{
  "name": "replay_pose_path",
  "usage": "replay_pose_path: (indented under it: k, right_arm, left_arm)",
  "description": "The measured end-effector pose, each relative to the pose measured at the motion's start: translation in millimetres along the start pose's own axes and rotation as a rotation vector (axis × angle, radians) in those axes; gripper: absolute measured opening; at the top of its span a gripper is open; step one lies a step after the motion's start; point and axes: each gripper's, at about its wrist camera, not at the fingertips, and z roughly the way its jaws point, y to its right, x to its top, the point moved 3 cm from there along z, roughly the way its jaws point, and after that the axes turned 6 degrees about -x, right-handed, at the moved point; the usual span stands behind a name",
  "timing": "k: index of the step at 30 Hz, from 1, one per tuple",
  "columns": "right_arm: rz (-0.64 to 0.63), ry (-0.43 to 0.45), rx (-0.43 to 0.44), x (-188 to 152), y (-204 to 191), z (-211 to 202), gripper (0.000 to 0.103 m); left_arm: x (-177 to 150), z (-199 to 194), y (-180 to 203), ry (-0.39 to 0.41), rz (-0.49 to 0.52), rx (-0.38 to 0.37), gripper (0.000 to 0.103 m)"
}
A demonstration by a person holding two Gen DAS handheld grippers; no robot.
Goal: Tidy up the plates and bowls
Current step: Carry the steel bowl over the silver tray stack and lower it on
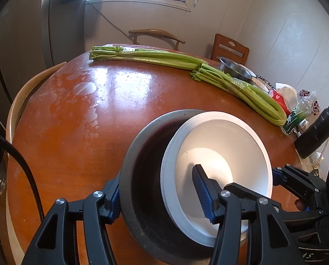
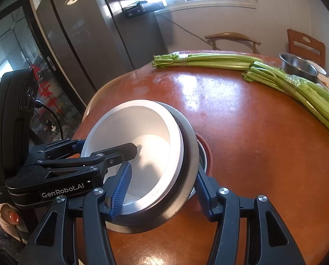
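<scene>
Left wrist view shows the left gripper (image 1: 162,195) angled downward over the round wooden table (image 1: 76,114), its jaws clamped across the near walls of a metal bowl (image 1: 140,176) with a white bowl (image 1: 226,150) nested inside, both tilted. From the opposite side the right gripper (image 2: 162,193) pinches the same stack, one pad inside the white bowl and one outside the metal rim. On the left gripper's body reads "GenRobot.AI" and "Data Acquisition System". Celery (image 1: 155,56) lies across the far tabletop.
</scene>
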Motion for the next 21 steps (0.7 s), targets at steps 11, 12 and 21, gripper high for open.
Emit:
replay_pose_path:
  k: [11, 12, 21]
  right_arm:
    - [0.007, -0.003, 0.002, 2, 2, 5, 0.058]
    - [0.008, -0.004, 0.002, 2, 2, 5, 0.058]
    - [0.009, 0.001, -0.005, 3, 1, 10, 0.058]
  left_arm:
    - [1, 5, -4, -0.005, -0.004, 0.001, 0.056]
    - [1, 6, -5, -0.006, -0.004, 0.002, 0.056]
    - [2, 11, -9, -0.013, -0.016, 0.005, 0.056]
